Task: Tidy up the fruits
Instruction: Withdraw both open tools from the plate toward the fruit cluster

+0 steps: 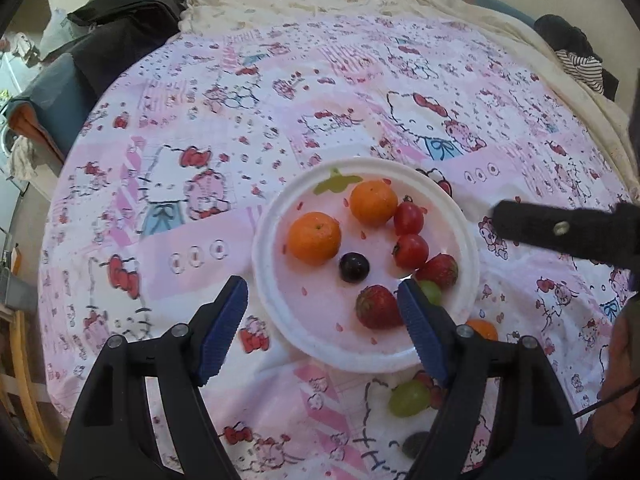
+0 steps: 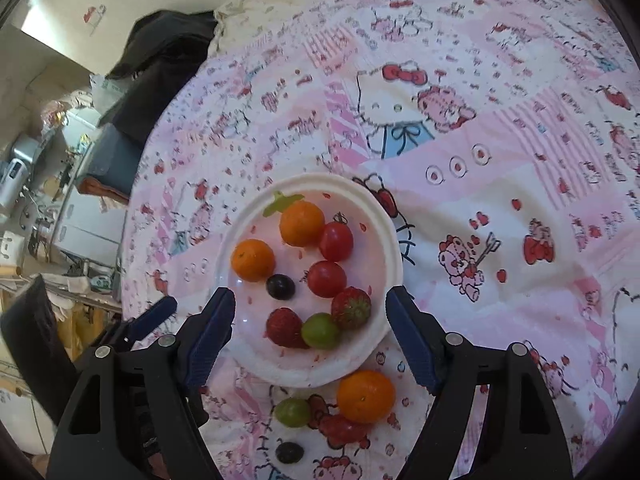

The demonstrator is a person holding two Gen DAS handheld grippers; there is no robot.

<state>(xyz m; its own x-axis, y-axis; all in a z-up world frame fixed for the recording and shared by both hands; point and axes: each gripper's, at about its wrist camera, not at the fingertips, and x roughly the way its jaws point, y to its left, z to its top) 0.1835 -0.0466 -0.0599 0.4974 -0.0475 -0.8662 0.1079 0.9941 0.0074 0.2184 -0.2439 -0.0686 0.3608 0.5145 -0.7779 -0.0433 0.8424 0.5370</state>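
Both my grippers hang over the plate (image 2: 394, 256) on the bed sheet (image 2: 500, 128), jaws wide open, nothing between the pads. Left gripper (image 1: 322, 292), right gripper (image 2: 310, 300).

On the plate already: two oranges, two cherry tomatoes, two strawberries, a dark grape, a green grape.

Still loose on the sheet, on the near side of the plate: a third orange (image 2: 365, 396) just off the rim, a green grape (image 2: 293, 412) to its left, a red piece (image 2: 340, 428) touching the orange (can't tell which fruit), and a dark grape (image 2: 289, 452) nearest of all.

Key relation: the loose orange sits behind the right gripper's fingertips, nearer me and slightly right of centre. Round, so no axis to align. The right hand looks nearer; in the left view the orange is half hidden behind the right-side finger (image 1: 420, 332). My guess is pull back, then drop onto it.
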